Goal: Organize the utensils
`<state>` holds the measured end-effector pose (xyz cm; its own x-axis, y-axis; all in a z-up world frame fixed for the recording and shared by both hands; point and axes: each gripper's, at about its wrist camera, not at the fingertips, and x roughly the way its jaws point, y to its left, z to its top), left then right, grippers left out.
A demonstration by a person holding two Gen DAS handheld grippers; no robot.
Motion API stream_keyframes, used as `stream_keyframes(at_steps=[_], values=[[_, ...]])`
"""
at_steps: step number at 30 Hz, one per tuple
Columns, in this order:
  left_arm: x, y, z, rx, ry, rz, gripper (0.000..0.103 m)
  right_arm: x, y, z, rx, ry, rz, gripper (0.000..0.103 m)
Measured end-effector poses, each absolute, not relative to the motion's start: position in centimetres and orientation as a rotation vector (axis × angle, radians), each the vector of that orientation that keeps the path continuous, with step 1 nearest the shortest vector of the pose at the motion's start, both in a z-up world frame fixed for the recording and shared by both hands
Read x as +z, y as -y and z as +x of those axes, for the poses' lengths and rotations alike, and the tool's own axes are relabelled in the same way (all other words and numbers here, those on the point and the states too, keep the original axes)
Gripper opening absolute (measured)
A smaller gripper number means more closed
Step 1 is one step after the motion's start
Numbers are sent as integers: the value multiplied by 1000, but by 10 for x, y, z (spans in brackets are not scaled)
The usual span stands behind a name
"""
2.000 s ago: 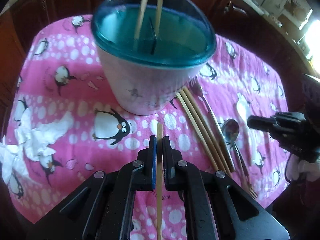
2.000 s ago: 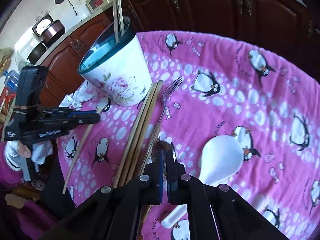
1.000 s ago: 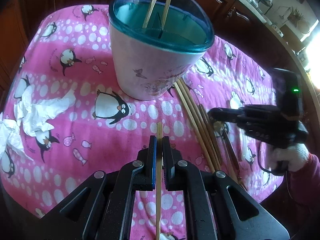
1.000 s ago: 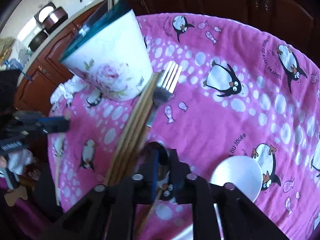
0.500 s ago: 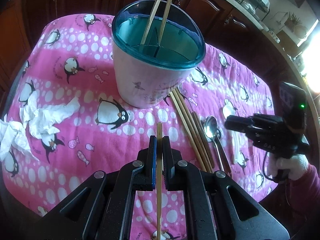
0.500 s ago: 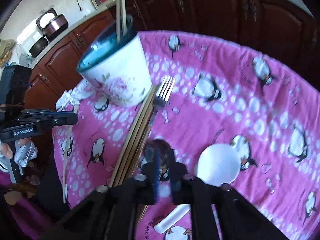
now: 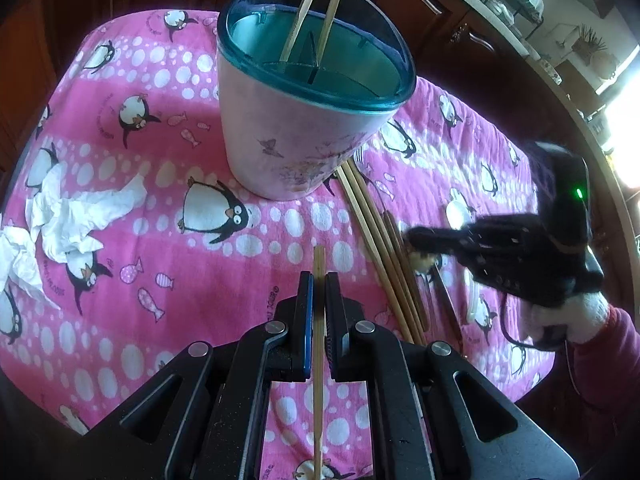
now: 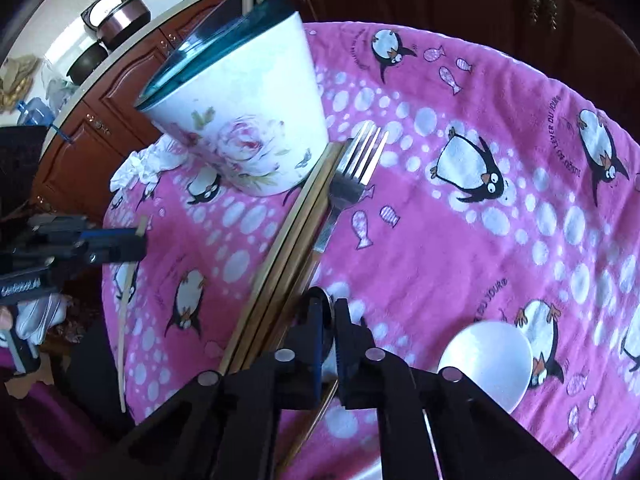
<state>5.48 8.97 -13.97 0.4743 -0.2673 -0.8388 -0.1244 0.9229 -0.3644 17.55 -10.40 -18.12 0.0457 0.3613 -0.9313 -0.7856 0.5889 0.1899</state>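
My left gripper (image 7: 319, 280) is shut on a single wooden chopstick (image 7: 319, 258), held above the pink cloth in front of the floral utensil holder (image 7: 296, 140). Two chopsticks (image 7: 332, 4) stand in the holder's teal insert. My right gripper (image 8: 328, 305) points down at the cloth, its jaws closing on the bowl of a metal spoon (image 8: 329, 322) that shows between them. Several loose chopsticks (image 8: 288, 248) lie just left of it, with a metal fork (image 8: 356, 172) beside them near the holder (image 8: 248, 120). A white ceramic spoon (image 8: 484, 356) lies to the right.
A pink penguin-print cloth (image 7: 168, 128) covers the round table. Crumpled white tissue (image 7: 68, 216) lies at its left edge. Dark wooden cabinets ring the table. A white-gloved hand (image 7: 576, 316) in a red sleeve holds the right gripper.
The right gripper pulled back and up half a second ago, then came back down over the metal spoon with its jaws nearly together. The left gripper kept hold of its chopstick and stayed put.
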Motion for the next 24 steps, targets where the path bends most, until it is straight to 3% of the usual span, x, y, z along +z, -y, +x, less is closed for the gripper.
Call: stream_keyframes(at_steps=[9,24], values=[[-120,-96,51,-101,-1025,-438,4,-133,154,152,851,-1160,-315,2],[-27,-118,15,-119,-822,-429,4,-46,155,134,837,-958,-227,3]])
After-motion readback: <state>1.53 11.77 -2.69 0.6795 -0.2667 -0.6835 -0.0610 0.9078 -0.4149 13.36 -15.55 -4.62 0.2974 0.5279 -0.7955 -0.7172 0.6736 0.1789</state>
